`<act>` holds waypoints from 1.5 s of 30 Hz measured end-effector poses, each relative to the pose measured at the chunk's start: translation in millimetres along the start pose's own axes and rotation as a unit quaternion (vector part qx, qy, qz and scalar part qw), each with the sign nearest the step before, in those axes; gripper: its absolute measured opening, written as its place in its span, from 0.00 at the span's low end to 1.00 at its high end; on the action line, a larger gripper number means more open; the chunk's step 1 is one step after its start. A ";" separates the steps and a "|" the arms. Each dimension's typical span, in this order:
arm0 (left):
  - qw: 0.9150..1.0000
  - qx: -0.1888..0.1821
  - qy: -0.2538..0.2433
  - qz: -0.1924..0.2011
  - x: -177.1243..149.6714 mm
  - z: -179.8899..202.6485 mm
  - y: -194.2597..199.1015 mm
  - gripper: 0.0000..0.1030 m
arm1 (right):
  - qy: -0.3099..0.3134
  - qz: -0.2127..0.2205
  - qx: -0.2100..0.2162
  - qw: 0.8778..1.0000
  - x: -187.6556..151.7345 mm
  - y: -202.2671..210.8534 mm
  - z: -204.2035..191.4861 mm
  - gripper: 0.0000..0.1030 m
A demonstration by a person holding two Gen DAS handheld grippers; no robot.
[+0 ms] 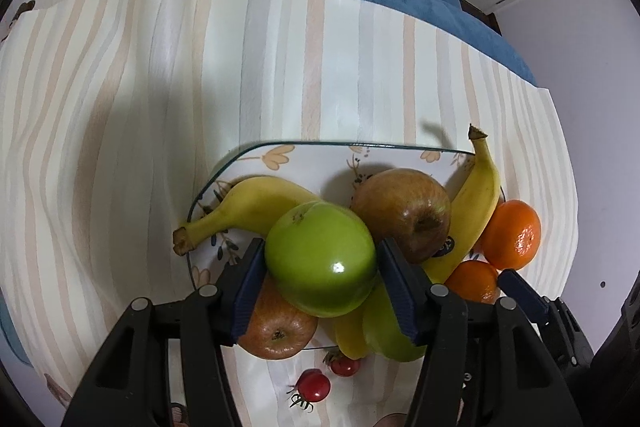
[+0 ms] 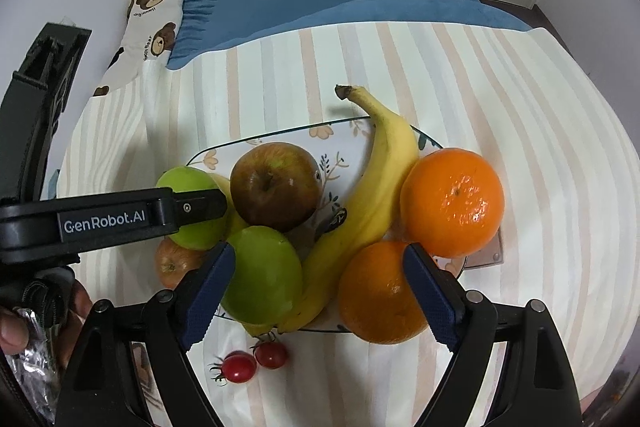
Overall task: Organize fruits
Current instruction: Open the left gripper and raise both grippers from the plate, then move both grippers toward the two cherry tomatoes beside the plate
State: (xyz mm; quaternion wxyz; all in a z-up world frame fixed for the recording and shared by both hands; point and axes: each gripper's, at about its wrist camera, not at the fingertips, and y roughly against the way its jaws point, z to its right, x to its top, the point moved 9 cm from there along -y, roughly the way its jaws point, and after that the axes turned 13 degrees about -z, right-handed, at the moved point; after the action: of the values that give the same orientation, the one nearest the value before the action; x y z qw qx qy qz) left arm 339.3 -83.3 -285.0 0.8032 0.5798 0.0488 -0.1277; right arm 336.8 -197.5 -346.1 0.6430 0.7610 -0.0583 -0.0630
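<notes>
My L gripper (image 1: 320,267) clamped on green apple (image 1: 320,259) over plate (image 1: 256,149) — R gripper (image 2: 320,291) wide open, holding nothing, near orange (image 2: 380,295).

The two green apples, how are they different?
One green apple is gripped between the left gripper's jaws, on top of the pile; the other apple lies free on the plate, by the open right gripper. The gripped one looks shinier. Both are green and round.
</notes>
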 end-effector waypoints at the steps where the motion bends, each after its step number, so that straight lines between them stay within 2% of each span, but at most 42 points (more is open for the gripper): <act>1: 1.000 -0.001 0.001 0.001 -0.1 0.5 1.9 0.53 | 0.000 0.000 0.000 1.000 0.6 -0.3 0.0 0.86; 6: 1.000 0.000 -0.008 0.008 0.0 6.8 11.8 0.54 | -0.001 -0.001 0.000 1.000 1.3 -0.6 0.2 0.86; 9: 0.999 0.013 -0.016 0.025 -2.1 7.3 23.6 0.64 | 0.002 -0.001 0.001 1.000 -0.1 0.5 0.0 0.86; 13: 0.995 0.062 -0.024 0.076 -11.6 -0.4 48.5 0.85 | 0.003 0.006 -0.017 1.000 -3.8 7.2 3.8 0.94; 15: 0.990 0.094 -0.031 0.101 -20.7 -4.2 58.6 0.88 | 0.010 0.011 -0.037 0.999 -6.3 12.4 5.6 0.96; 18: 0.984 0.121 -0.031 0.127 -36.6 -9.4 66.7 0.97 | 0.020 0.022 -0.055 0.998 -12.1 22.5 7.1 0.97; 23: 0.977 0.145 -0.024 0.153 -64.4 -15.6 75.9 0.97 | 0.035 0.036 -0.066 0.997 -24.7 41.0 4.5 0.98; 27: 0.973 0.140 -0.022 0.183 -90.5 -12.4 89.1 0.97 | 0.043 0.052 -0.062 0.996 -42.1 59.0 0.3 0.98; 31: 0.961 0.162 -0.030 0.224 -118.9 -0.9 109.0 0.97 | 0.041 0.075 -0.054 0.995 -67.2 80.3 1.5 0.98; 45: 0.938 0.144 -0.029 0.313 -215.2 28.1 169.7 0.97 | 0.047 0.180 -0.058 0.981 -146.1 189.7 5.1 0.98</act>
State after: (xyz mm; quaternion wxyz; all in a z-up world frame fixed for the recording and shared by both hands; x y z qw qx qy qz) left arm 174.6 -27.8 -71.3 0.7118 0.6710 -0.1774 0.1074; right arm 190.5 -209.1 -156.8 0.6889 0.7016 -0.1603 0.0865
